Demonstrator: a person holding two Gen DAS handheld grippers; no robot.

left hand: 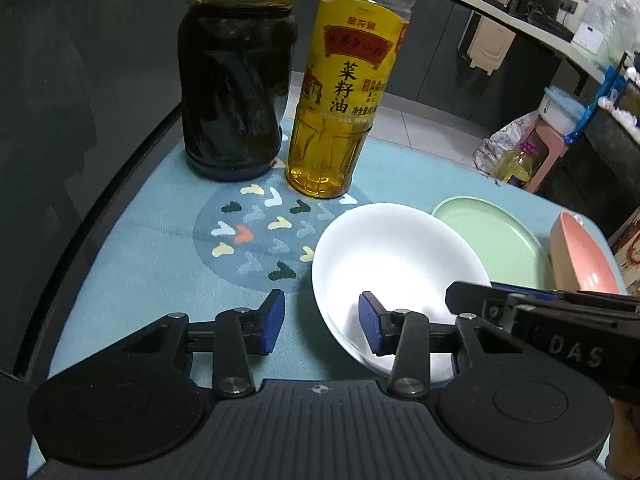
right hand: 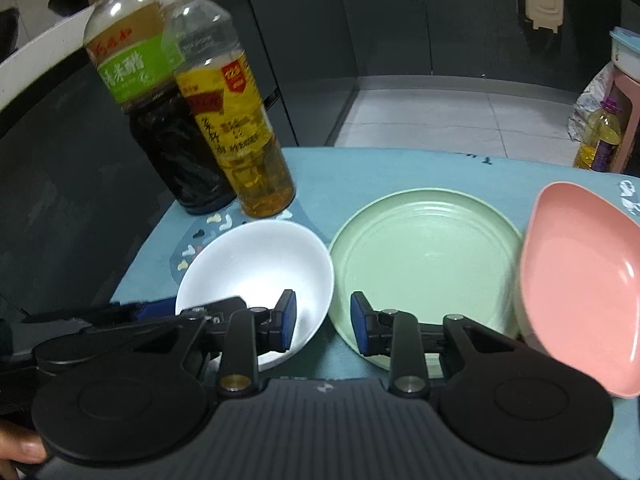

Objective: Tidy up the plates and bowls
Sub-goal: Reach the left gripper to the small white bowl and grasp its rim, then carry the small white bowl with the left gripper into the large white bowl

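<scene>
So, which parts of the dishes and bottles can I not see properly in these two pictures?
- Left wrist view: the upper edge cuts off the tops of the dark bottle and the oil bottle.
- Left wrist view: the left hand-held gripper hides the near rim of the white bowl.
- Right wrist view: the right hand-held gripper hides the near rim of the green plate.
- Right wrist view: the right edge cuts off the pink dish.

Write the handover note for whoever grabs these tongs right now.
Left tongs: open, empty, straddling the near rim of the white bowl.
Right tongs: open, empty, over the gap between the white bowl and the green plate.
Pink bowl: tilted, at the plate's right edge.
Done: nothing stacked yet.
Left: gather all three pieces, and mind the oil bottle just behind the white bowl.
</scene>
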